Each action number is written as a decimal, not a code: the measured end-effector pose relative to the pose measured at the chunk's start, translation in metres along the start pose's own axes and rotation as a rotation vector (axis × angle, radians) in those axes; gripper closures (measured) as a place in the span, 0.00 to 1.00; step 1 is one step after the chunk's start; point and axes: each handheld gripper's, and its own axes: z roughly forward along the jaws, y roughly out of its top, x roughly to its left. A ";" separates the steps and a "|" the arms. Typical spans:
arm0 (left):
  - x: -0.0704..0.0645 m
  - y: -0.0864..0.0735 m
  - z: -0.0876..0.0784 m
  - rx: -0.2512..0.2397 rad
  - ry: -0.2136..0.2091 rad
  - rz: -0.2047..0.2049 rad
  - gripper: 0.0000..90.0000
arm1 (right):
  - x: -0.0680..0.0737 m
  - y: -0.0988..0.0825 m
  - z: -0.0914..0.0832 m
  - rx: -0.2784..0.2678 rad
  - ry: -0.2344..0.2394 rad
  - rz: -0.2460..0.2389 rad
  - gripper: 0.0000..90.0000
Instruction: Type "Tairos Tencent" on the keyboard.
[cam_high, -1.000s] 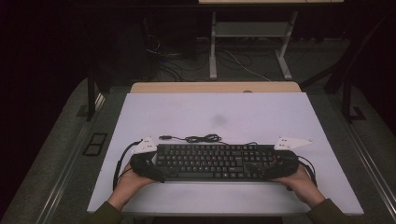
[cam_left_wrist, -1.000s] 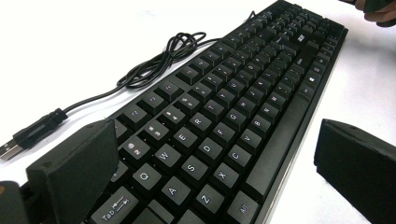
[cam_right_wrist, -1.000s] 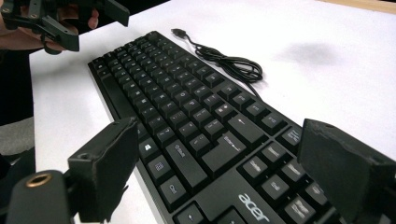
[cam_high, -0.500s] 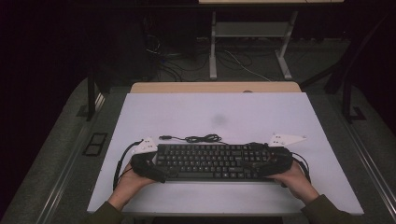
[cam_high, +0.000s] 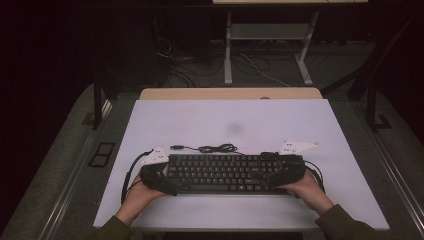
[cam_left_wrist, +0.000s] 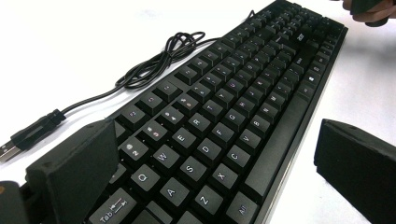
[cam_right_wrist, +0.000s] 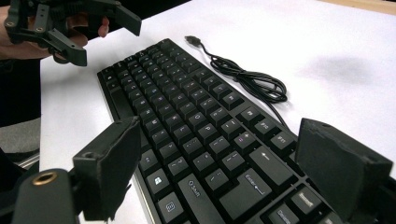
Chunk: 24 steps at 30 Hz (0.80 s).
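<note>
A black keyboard (cam_high: 225, 172) lies lengthwise near the front of the white table (cam_high: 230, 117). Its coiled cable (cam_high: 215, 148) rests just behind it, with the USB plug (cam_high: 176, 147) pointing left. My left gripper (cam_high: 167, 181) stands open astride the keyboard's left end (cam_left_wrist: 201, 140); one jaw is over the back edge and the other stands clear of the front edge. At the right end (cam_right_wrist: 205, 135), my right gripper (cam_high: 279, 172) is also open, with a jaw on either side of the keyboard. A hand holds each gripper from the near edge.
The far half of the white table is bare apart from a faint grey smudge (cam_high: 234, 129). Behind it runs a wooden desk edge (cam_high: 230, 93), and a metal table frame (cam_high: 270, 35) and floor cables (cam_high: 190, 70) lie beyond in the dark.
My right gripper has slid a little to the left, further over the keyboard's right end. The left gripper and the keyboard have stayed put.
</note>
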 end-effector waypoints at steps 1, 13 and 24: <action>0.000 0.000 0.000 0.002 0.000 0.000 0.00 | 0.000 0.000 0.000 0.000 0.000 0.000 0.16; 0.000 0.000 0.000 -0.001 -0.001 -0.003 0.00 | 0.004 0.001 0.014 0.043 0.023 -0.019 0.40; 0.000 0.000 0.000 -0.001 -0.001 -0.003 0.00 | 0.004 -0.004 0.018 0.104 0.047 -0.049 0.82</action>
